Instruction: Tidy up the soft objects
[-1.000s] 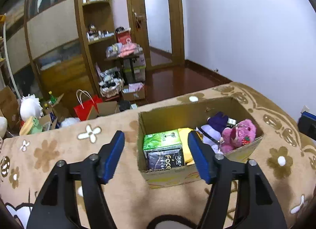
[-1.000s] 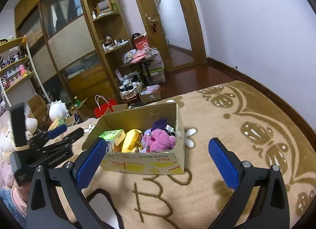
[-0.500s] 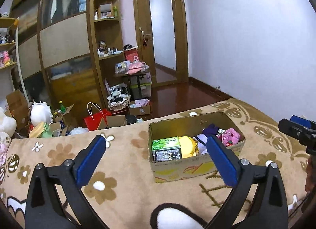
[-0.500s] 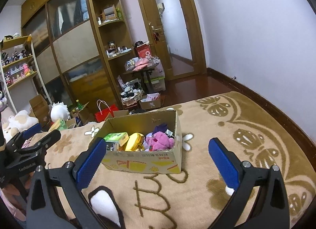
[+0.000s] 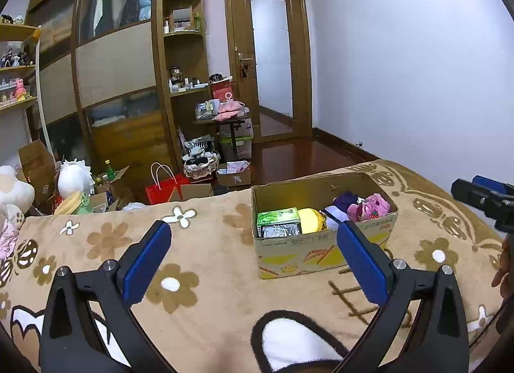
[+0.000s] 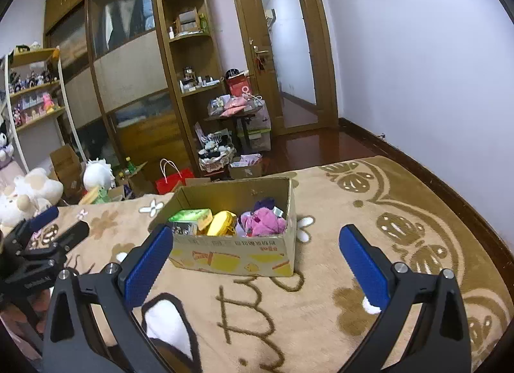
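Both grippers, left (image 5: 253,257) & right (image 6: 257,260), fingers wide, empty, hovering w/ box (image 6: 237,254) packed. Judged: pick next plush by its body, squeeze gently, drop in a free gap.

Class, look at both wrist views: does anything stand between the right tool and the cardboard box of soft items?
Nothing visible does. Only bare patterned blanket lies between the open right tool and the cardboard box; the left tool sits off to the side.
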